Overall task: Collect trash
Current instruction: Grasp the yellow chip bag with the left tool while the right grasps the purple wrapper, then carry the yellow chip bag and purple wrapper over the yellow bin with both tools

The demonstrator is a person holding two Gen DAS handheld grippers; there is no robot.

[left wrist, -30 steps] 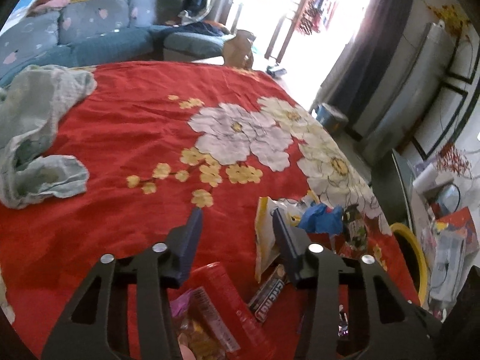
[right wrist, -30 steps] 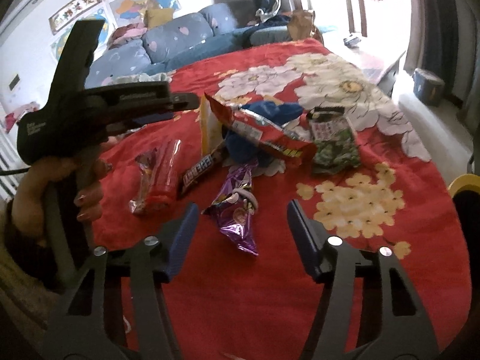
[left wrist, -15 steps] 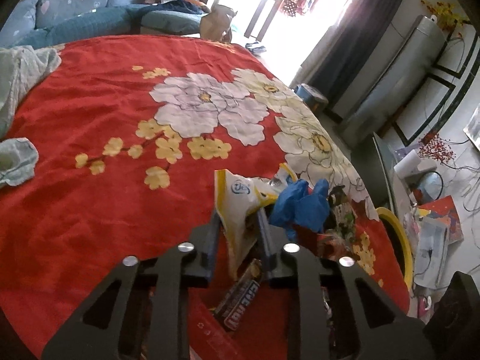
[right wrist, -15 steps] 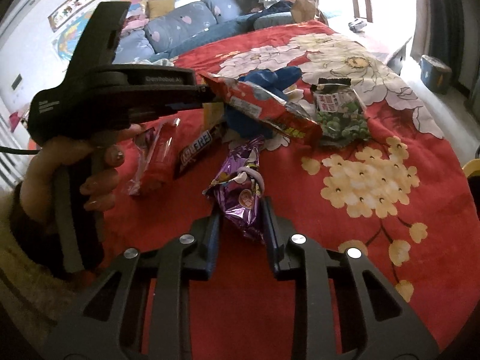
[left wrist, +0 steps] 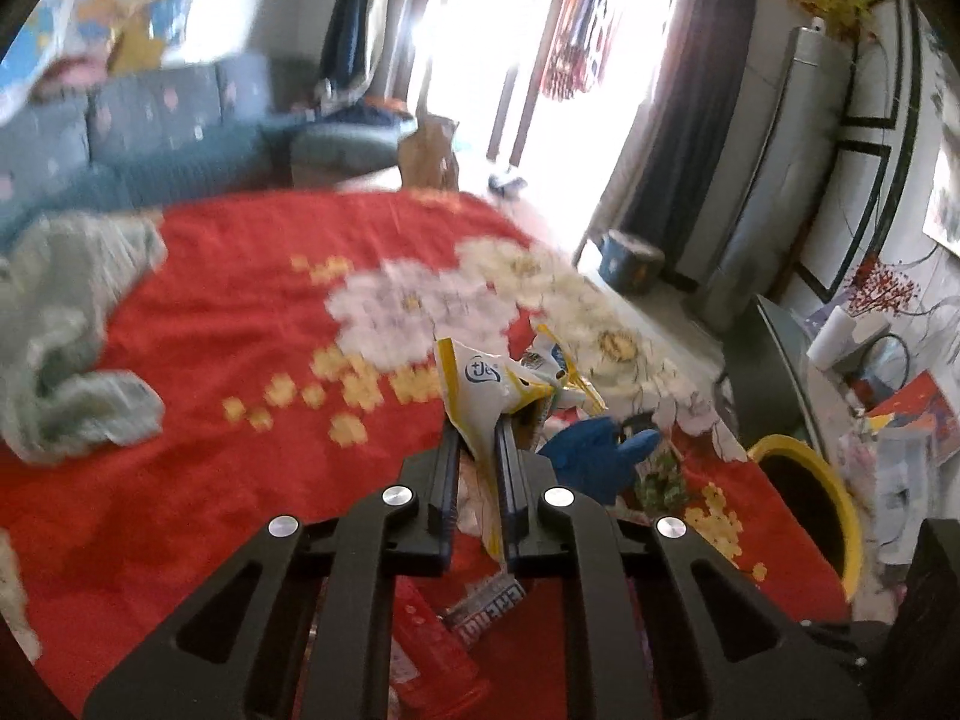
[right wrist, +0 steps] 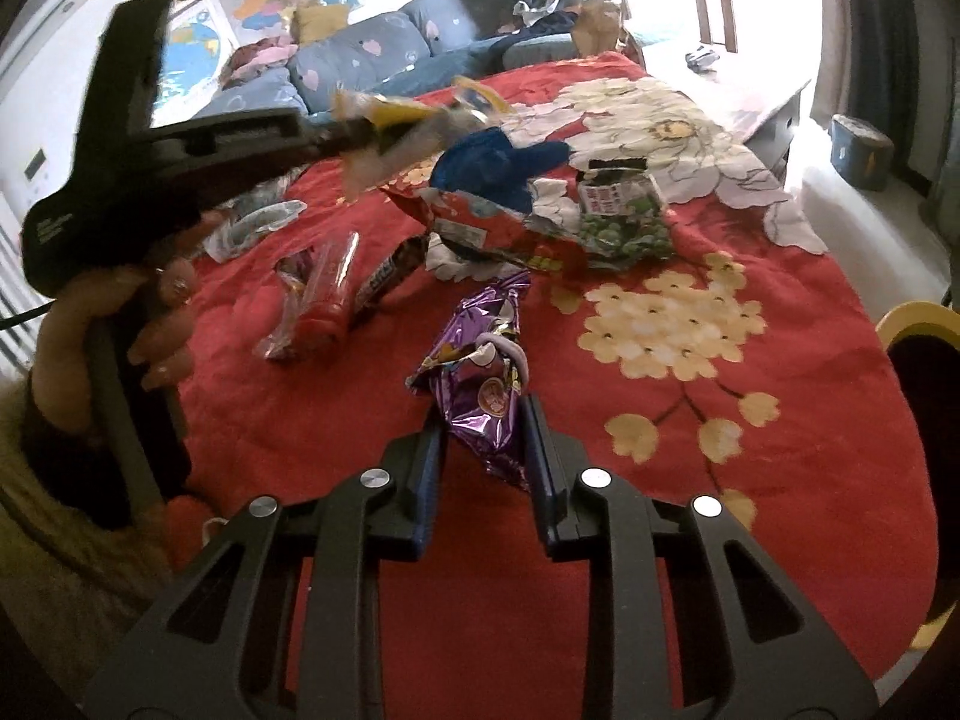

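Both wrist cameras look obliquely down along their fingers, close over the same wrapper-strewn red floral cloth (left wrist: 198, 480).

Living room around a red, flower-printed bench

The round bench under a red cloth with white and yellow flowers (left wrist: 198, 324) fills the near ground; a crumpled pale green towel (left wrist: 54, 324) lies at its far left in the left wrist view. Beyond it stands a blue-grey sofa with pink spots (right wrist: 360, 54), a coloured wall map (right wrist: 198, 48) above its left end and a brown paper bag (left wrist: 429, 150) beside it. To the right are a dark grey curtain (left wrist: 684, 120) by the bright doorway, a round blue-grey tub (left wrist: 630, 261) on the floor, and a tall silver cylindrical appliance (left wrist: 774, 180).
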